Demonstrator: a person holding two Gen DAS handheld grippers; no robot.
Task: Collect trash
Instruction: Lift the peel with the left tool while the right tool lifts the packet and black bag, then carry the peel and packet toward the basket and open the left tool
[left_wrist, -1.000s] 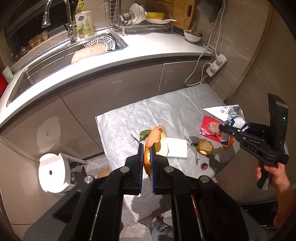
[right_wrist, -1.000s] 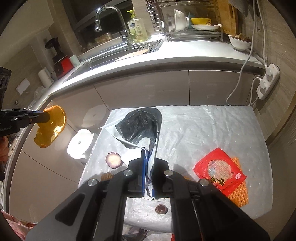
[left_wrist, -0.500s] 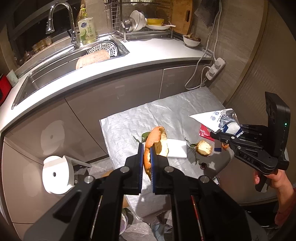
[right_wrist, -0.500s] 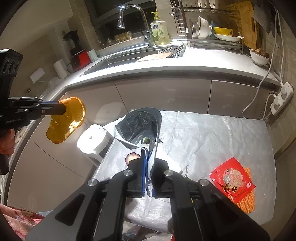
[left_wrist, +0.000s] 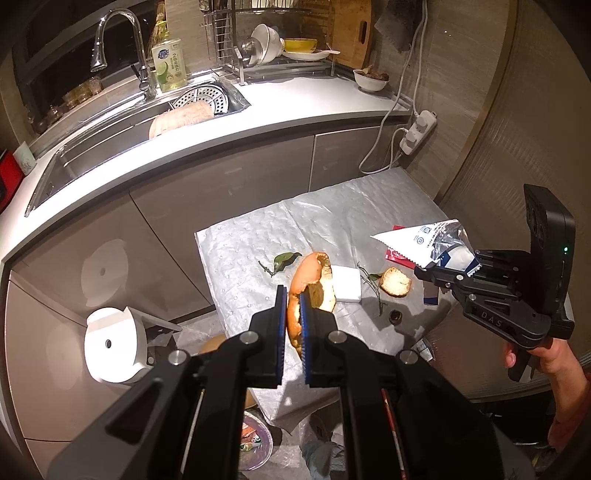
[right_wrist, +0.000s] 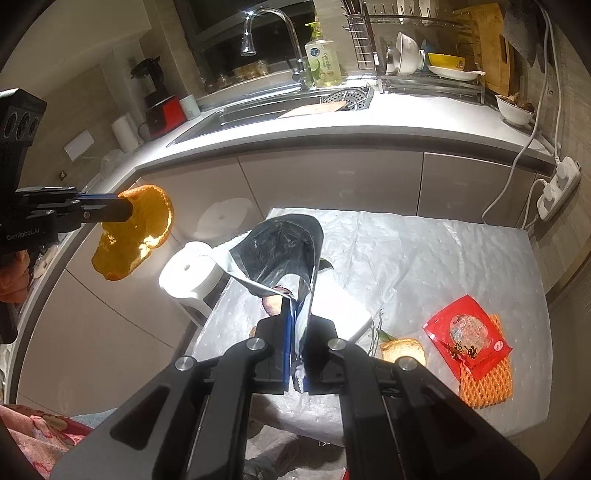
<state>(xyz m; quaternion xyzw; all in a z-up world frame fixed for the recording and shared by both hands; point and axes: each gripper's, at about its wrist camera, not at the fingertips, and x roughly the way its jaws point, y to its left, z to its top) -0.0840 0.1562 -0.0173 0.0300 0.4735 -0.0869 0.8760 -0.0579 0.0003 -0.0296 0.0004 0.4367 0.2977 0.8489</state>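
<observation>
My left gripper (left_wrist: 293, 295) is shut on a large orange peel (left_wrist: 312, 280) and holds it in the air above the table's left front; it also shows in the right wrist view (right_wrist: 133, 230). My right gripper (right_wrist: 299, 310) is shut on an opened foil snack bag (right_wrist: 280, 251), held up over the table; the bag also shows in the left wrist view (left_wrist: 432, 243). On the silver-covered table (left_wrist: 332, 218) lie a bread piece (left_wrist: 396, 282), a leaf (left_wrist: 284, 258), a white block (left_wrist: 346, 282), a red packet (right_wrist: 467, 336) and orange netting (right_wrist: 487, 384).
A white roll-shaped holder (left_wrist: 110, 345) stands on the floor left of the table. Kitchen cabinets and a counter with a sink (left_wrist: 110, 147) lie behind. A power strip (left_wrist: 417, 131) hangs on the right wall. A small dark cap (left_wrist: 395, 316) lies near the table's front edge.
Both grippers have risen and drawn back from the table with their loads. The foil bag has moved up and a little left relative to the left view.
</observation>
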